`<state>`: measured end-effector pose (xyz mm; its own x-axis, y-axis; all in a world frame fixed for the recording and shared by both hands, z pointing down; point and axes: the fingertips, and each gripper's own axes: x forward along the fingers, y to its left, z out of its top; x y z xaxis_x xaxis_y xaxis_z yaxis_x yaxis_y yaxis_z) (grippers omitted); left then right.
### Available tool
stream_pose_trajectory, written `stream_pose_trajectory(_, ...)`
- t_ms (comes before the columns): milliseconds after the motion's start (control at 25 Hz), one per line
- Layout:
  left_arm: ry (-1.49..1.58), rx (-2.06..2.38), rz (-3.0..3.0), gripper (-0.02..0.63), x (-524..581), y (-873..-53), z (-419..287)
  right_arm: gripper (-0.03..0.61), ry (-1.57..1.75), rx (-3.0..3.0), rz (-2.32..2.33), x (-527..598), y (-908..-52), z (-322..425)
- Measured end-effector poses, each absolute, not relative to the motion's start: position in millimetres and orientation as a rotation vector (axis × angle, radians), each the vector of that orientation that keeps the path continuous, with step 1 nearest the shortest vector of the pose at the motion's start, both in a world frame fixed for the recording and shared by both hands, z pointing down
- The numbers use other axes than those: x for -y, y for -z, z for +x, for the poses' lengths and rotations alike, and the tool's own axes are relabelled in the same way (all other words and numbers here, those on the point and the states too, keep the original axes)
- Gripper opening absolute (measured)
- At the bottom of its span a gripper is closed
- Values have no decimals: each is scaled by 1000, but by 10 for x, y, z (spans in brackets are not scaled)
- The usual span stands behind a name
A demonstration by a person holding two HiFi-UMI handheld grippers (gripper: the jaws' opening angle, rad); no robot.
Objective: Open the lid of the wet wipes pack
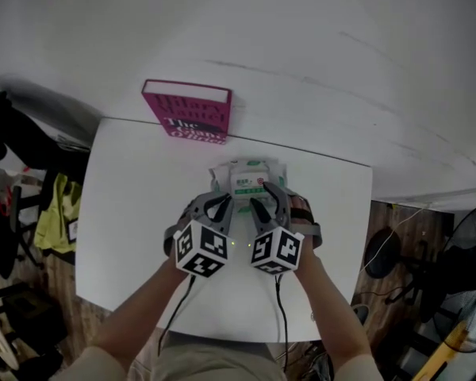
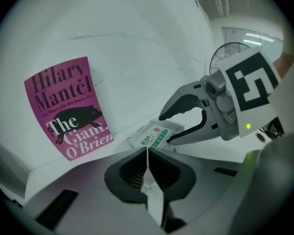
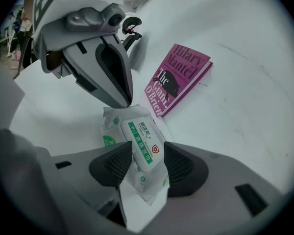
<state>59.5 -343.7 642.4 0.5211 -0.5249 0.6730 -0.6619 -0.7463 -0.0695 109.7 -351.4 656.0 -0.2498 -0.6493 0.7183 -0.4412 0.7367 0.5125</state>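
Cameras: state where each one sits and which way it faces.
Head view: head-mounted, steeply down at table; forearms, left gripper, right gripper show.
Left gripper view: along its shut jaws toward book; right gripper shows.
Right gripper view: along its open jaws astride wet wipes pack; left gripper shows.
All share pack, book.

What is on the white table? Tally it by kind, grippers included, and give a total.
wet wipes pack: 1
pink book: 1
grippers: 2, the left gripper and the right gripper
total: 4
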Motion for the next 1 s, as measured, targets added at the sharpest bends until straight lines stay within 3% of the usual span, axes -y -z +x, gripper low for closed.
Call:
stream_pose_trajectory(280,-1046,1003,2517,29,3388,-6727,593,225,397,1847,713,3401,-6680,1031)
stream_pose_trajectory(600,-1047,1030,2495,29,3404,-6826,593,193,385,1835,741,3390,-6740,1016)
stream_pose_trajectory(840,-999,1051,2507,28,3419,-6848,600,70,390,1840,714,3387,-6765,986)
stream_pose_trajectory(1000,-984,1050,2504,28,3417,-6856,595,80,379,1830,691,3406,-6771,979)
